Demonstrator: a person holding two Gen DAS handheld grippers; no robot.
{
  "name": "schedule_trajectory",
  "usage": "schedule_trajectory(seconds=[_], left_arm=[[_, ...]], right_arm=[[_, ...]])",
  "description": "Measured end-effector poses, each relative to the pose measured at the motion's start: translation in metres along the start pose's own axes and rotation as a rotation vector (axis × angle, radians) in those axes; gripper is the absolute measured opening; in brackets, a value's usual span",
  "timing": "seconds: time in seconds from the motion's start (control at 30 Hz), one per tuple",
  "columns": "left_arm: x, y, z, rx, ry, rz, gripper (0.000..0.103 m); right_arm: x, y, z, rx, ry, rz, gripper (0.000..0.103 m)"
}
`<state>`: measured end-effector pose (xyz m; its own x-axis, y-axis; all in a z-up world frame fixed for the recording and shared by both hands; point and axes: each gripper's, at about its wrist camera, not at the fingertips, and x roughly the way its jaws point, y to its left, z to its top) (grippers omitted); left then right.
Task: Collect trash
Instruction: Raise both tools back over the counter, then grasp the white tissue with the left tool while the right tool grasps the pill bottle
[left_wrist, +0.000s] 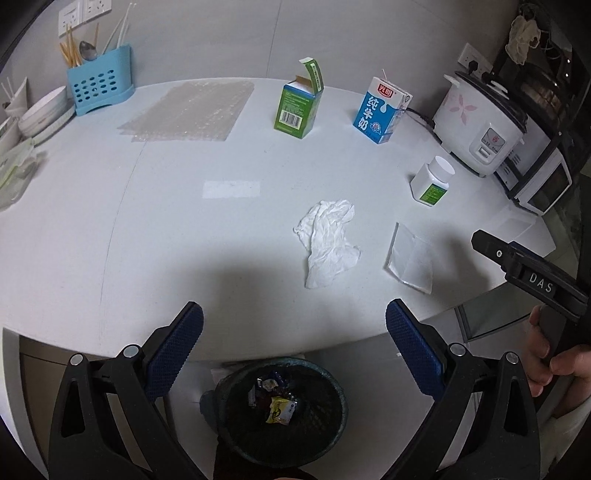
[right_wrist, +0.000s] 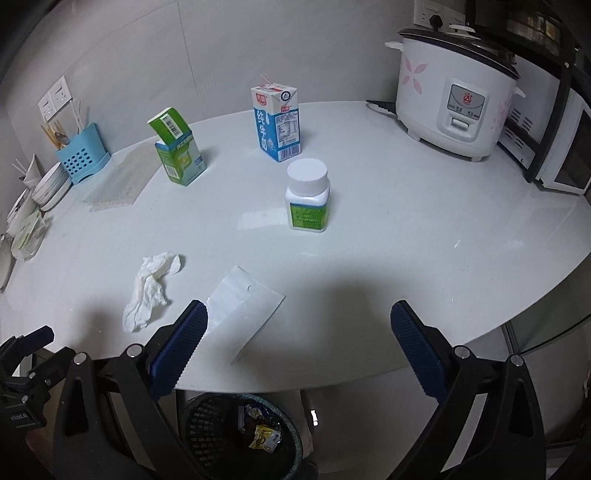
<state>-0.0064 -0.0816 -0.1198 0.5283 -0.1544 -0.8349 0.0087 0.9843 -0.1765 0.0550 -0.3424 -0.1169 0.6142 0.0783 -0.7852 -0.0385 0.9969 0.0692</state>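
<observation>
White countertop (left_wrist: 110, 221) is still carrying most of the litter as both grippers are hovering at its near edge. Far ahead and left of the left gripper (left_wrist: 294, 345), whose blue-padded fingers are standing wide apart with nothing between them, a sheet of bubble wrap (left_wrist: 188, 110) is lying flat; further right an opened green carton (left_wrist: 297, 107) and a blue milk carton (left_wrist: 380, 110) are standing upright and apart. Just ahead of the gap between those fingers, a crumpled tissue (left_wrist: 330, 242) is waiting, with a clear plastic sleeve (left_wrist: 410, 258) beside it beyond the right fingertip, and a white pill bottle (left_wrist: 432, 181) further on. Below the fingers, under the table edge, a black mesh bin (left_wrist: 282, 410) is already holding a few wrappers. The right gripper (right_wrist: 299, 347) is also gaping empty, its left finger (right_wrist: 179, 350) overlapping the plastic sleeve in its own view, with the bottle straight ahead. By this showing the job is barely begun: some wrappers binned, six pieces apparently left on top.
</observation>
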Motion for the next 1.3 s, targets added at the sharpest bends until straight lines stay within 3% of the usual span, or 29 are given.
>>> schedule_trajectory(seconds=[0.5, 0.7, 0.87, 1.07, 1.17, 1.27, 1.3], left_arm=[[0.068, -0.016, 0.048, 0.041, 0.075, 0.019, 0.097], [0.085, -0.019, 0.059, 0.059, 0.092, 0.020, 0.096], [0.097, -0.025, 0.062, 0.092, 0.111, 0.021, 0.089], [0.104, -0.026, 0.062, 0.114, 0.118, 0.042, 0.073], [0.103, -0.025, 0.063, 0.120, 0.104, 0.041, 0.059], [0.101, -0.026, 0.063, 0.145, 0.104, 0.036, 0.031], [0.101, -0.026, 0.063, 0.155, 0.106, 0.036, 0.015]], right_arm=[[0.050, -0.008, 0.053, 0.029, 0.036, -0.034, 0.092], [0.070, -0.010, 0.070, 0.070, 0.045, -0.052, 0.087], [0.086, -0.008, 0.080, 0.085, 0.062, -0.060, 0.079], [0.097, -0.008, 0.083, 0.108, 0.080, -0.068, 0.067], [0.100, -0.008, 0.082, 0.115, 0.085, -0.066, 0.061], [0.103, -0.006, 0.081, 0.117, 0.094, -0.066, 0.049], [0.104, -0.005, 0.081, 0.115, 0.098, -0.063, 0.045]])
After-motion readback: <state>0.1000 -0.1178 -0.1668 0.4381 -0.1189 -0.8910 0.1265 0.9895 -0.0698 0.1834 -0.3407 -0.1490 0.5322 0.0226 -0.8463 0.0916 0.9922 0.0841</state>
